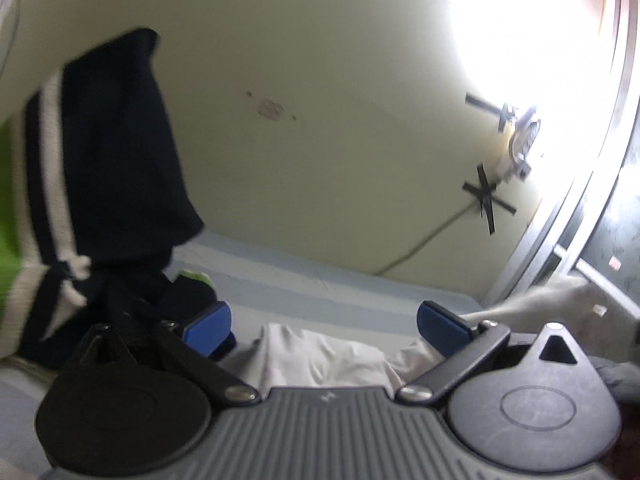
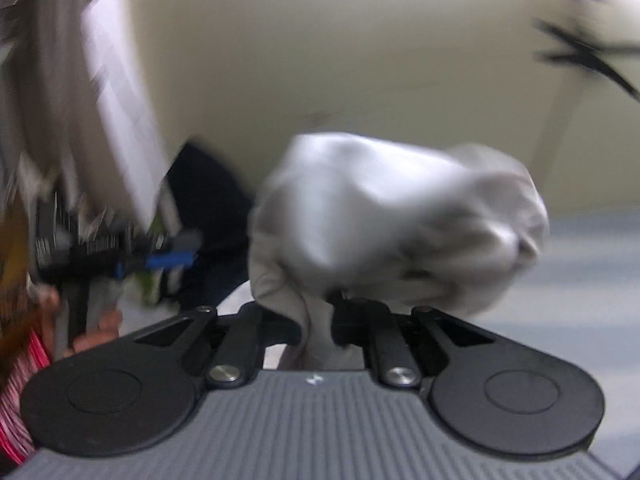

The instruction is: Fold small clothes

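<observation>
In the right wrist view my right gripper [image 2: 332,300] is shut on a bunched white garment [image 2: 400,216], lifted off the bed; the cloth hides its fingertips. In the left wrist view my left gripper [image 1: 324,324] stands open, its blue pads [image 1: 208,326] wide apart. Pale cloth [image 1: 320,356] lies low between the fingers, and neither pad presses on it. A navy garment with white stripes [image 1: 108,160] hangs at the left, close to the left pad. In the blurred right wrist view, my left gripper [image 2: 160,262] shows at the left, with the navy garment [image 2: 208,216] behind it.
A light blue striped bed sheet [image 1: 320,284] lies below a cream wall [image 1: 320,80] with black tape crosses [image 1: 486,196] and a cable. Green fabric [image 1: 8,208] is at the far left. A person's hand [image 2: 106,326] and red-striped sleeve [image 2: 16,384] are at lower left.
</observation>
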A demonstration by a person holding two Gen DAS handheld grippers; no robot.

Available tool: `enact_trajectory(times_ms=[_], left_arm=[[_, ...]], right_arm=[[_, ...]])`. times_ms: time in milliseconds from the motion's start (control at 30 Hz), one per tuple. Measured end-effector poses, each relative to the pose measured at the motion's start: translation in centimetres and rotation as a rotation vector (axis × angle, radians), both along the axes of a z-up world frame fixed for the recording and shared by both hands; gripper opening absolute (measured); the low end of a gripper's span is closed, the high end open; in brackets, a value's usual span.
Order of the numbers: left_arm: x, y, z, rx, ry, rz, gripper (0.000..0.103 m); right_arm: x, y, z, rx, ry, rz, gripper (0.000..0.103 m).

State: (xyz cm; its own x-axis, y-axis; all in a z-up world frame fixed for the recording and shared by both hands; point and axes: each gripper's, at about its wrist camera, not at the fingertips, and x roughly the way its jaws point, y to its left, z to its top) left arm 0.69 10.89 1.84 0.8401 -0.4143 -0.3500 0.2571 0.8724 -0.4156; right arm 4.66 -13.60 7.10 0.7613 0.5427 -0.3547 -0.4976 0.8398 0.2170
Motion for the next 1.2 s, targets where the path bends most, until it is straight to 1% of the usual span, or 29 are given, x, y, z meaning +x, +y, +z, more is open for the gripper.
enact_trajectory(times_ms=[67,100,167,200,233,267,300,367,433,500,533,567,600,633,667,700,733,767,800,833,867,900,933,967,1000,1033,1067,1133,1200], left_arm=[[0.1,0.0,0.0,-0.007,0.008,0.0,0.103],[0.2,0.2,-0.2,-0.001,0.027,0.006,0.103],[0.4,0.2,-0.7,0.013,0.064,0.013,0.103],[0.4,0.3,-1.0,0.017,0.079,0.008,0.103],[0.3,0.3,-1.4,0.022,0.087,0.001,0.103],[0.3,0.3,-1.7,0.032,0.092,-0.006,0.103],[0.3,0.2,-2.0,0.042,0.098,-0.009,0.103],[0.7,-0.2,-2.4,0.053,0.11,-0.018,0.103],[1.5,-0.8,-2.8,0.07,0.134,-0.023,0.103],[2.5,-1.6,-3.2,0.089,0.166,-0.028,0.099],[3.1,-2.1,-3.6,0.095,0.185,-0.037,0.089],[3.7,-2.4,-4.0,0.105,0.21,-0.045,0.075],[4.5,-2.7,-4.5,0.135,0.247,-0.031,0.068],[5.2,-2.9,-5.1,0.179,0.27,-0.001,0.065],[5.7,-3.0,-5.7,0.213,0.282,0.016,0.068],[6.3,-2.7,-6.3,0.217,0.304,0.031,0.07],[6.5,-2.1,-6.7,0.173,0.338,0.036,0.072],[6.3,-1.7,-6.6,0.145,0.353,0.039,0.072],[5.6,-1.5,-6.2,0.141,0.348,0.042,0.072],[4.7,-1.5,-5.7,0.15,0.331,0.04,0.074],[3.6,-1.4,-5.1,0.16,0.31,0.043,0.081],[2.2,-1.2,-4.3,0.152,0.278,0.039,0.085],[0.8,-0.9,-3.6,0.131,0.24,0.027,0.094],[-0.5,-0.9,-2.9,0.111,0.201,0.013,0.098],[-1.8,-1.0,-2.2,0.103,0.167,0.002,0.098],[-2.8,-1.6,-1.7,0.111,0.141,-0.017,0.099],[-3.4,-2.3,-1.3,0.128,0.126,-0.036,0.101],[-4.1,-4.3,-1.3,0.19,0.116,-0.072,0.101],[-4.1,-6.9,-2.1,0.289,0.122,-0.091,0.091]], right_arm=[[2.1,5.4,-1.1,-0.146,0.031,0.123,0.019],[3.1,8.0,-2.3,-0.226,0.047,0.165,0.021],[4.1,12.0,-4.8,-0.387,0.058,0.201,0.024],[3.9,12.8,-5.5,-0.425,0.044,0.201,0.027],[3.5,12.7,-5.5,-0.412,0.023,0.199,0.03],[2.8,12.1,-5.1,-0.372,0.007,0.202,0.039],[2.1,11.0,-4.6,-0.316,-0.006,0.21,0.05],[0.7,8.2,-3.6,-0.202,-0.027,0.209,0.056],[0.1,6.4,-3.0,-0.145,-0.026,0.165,0.055],[0.6,4.6,-2.8,-0.112,-0.022,0.081,0.054],[1.2,3.8,-2.7,-0.087,-0.009,0.048,0.052],[2.3,3.1,-2.8,-0.045,0.018,0.026,0.043],[3.4,2.7,-3.1,-0.001,0.051,0.015,0.033],[4.7,2.7,-3.6,0.006,0.077,-0.005,0.029],[6.2,3.2,-4.4,-0.043,0.094,-0.042,0.02],[7.8,3.8,-5.5,-0.102,0.113,-0.072,0.001],[9.3,4.4,-6.5,-0.107,0.145,-0.073,0.0],[10.2,4.1,-7.0,-0.053,0.177,-0.079,0.0],[10.5,3.7,-6.9,0.003,0.203,-0.09,0.0],[10.2,3.6,-6.5,0.03,0.208,-0.096,0.001],[9.5,3.3,-6.1,0.039,0.184,-0.094,0.005],[8.5,3.1,-5.6,0.036,0.156,-0.093,0.011],[7.5,3.1,-5.3,0.036,0.133,-0.089,0.014],[6.4,3.0,-5.1,0.04,0.111,-0.074,0.022],[5.7,2.9,-4.8,0.041,0.09,-0.059,0.028],[5.1,3.0,-4.8,0.037,0.076,-0.05,0.029],[5.8,3.4,-5.1,0.03,0.072,-0.049,0.03],[5.6,3.6,-5.3,0.024,0.068,-0.049,0.03],[6.1,3.8,-5.9,0.039,0.082,-0.05,0.03]])
